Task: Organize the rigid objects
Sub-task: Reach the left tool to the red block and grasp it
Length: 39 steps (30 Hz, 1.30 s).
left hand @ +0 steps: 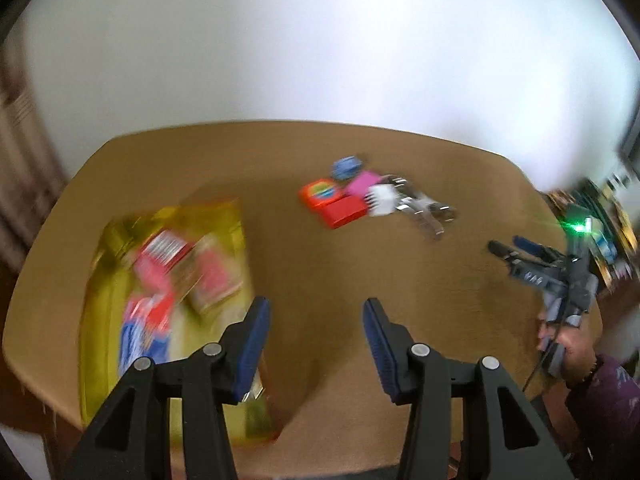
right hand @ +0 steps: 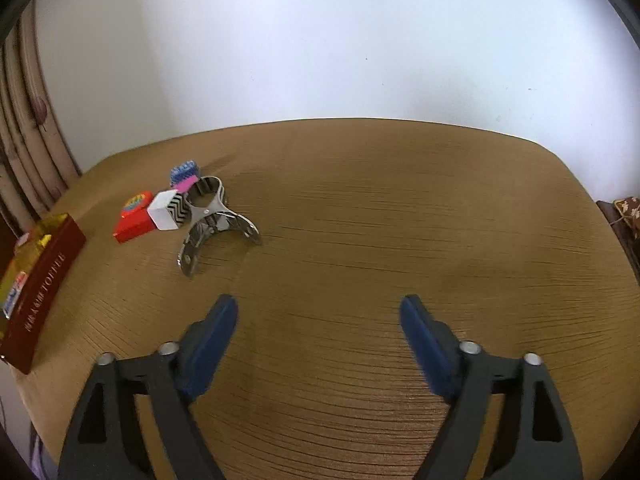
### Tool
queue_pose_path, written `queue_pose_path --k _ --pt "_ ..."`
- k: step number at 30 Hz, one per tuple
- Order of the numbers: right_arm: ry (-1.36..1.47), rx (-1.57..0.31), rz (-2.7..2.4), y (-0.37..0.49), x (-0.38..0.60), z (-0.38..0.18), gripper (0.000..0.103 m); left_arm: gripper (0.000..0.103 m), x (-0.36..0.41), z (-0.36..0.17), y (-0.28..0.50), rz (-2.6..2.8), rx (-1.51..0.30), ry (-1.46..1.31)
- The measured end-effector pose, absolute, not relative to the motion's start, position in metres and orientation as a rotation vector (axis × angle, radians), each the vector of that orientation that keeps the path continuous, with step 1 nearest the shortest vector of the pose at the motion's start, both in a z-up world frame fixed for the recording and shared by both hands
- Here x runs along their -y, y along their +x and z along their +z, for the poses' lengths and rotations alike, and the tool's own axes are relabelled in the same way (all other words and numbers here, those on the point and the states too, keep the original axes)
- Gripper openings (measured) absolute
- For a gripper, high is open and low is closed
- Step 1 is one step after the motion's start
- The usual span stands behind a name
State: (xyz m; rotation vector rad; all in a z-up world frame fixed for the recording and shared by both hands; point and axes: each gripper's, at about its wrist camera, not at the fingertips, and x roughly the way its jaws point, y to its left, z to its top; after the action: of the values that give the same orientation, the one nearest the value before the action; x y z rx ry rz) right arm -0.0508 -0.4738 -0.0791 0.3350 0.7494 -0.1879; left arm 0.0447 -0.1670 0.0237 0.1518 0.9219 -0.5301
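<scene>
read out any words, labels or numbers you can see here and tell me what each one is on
"TOFFEE" (my best reading; sideways gold letters): on the side of the red box.
Smaller gold line beside it: too small to read.
Packets inside the box: print blurred, unreadable.
Orange box with the rainbow design: nothing legible.

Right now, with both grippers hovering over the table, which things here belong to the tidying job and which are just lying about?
Job items:
- red box with gold lining, already holding packets
- metal clip
- white zigzag block
- red block
- orange block
- pink block
- blue block
- left gripper and right gripper, both open

Just lying about:
- curtain
- cushion off the table's right edge
</scene>
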Motion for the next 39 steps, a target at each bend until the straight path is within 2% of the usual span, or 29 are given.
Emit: queue_pose_path --k 7,16,25,39 --pt "0.426 -0.695 -0.126 -0.059 0.481 -0.077 0.086 0.049 0.241 0.022 0.094 -0.71 -0.955 0.267" --pt "0.493 -0.66 -0.053 -0.056 0.483 -0.082 0.087 0.049 0.312 -0.022 0.132 -0.793 -0.953 0.568" --pt "0.55 -0.652 -0.009 -0.058 0.49 -0.085 0.088 0.049 0.333 -0.057 0.155 -0.812 -1.0 0.757" --pt "0.57 -0.659 0.009 -0.059 0.494 -0.086 0.088 0.05 0.331 -0.089 0.194 -0.797 -1.096 0.784"
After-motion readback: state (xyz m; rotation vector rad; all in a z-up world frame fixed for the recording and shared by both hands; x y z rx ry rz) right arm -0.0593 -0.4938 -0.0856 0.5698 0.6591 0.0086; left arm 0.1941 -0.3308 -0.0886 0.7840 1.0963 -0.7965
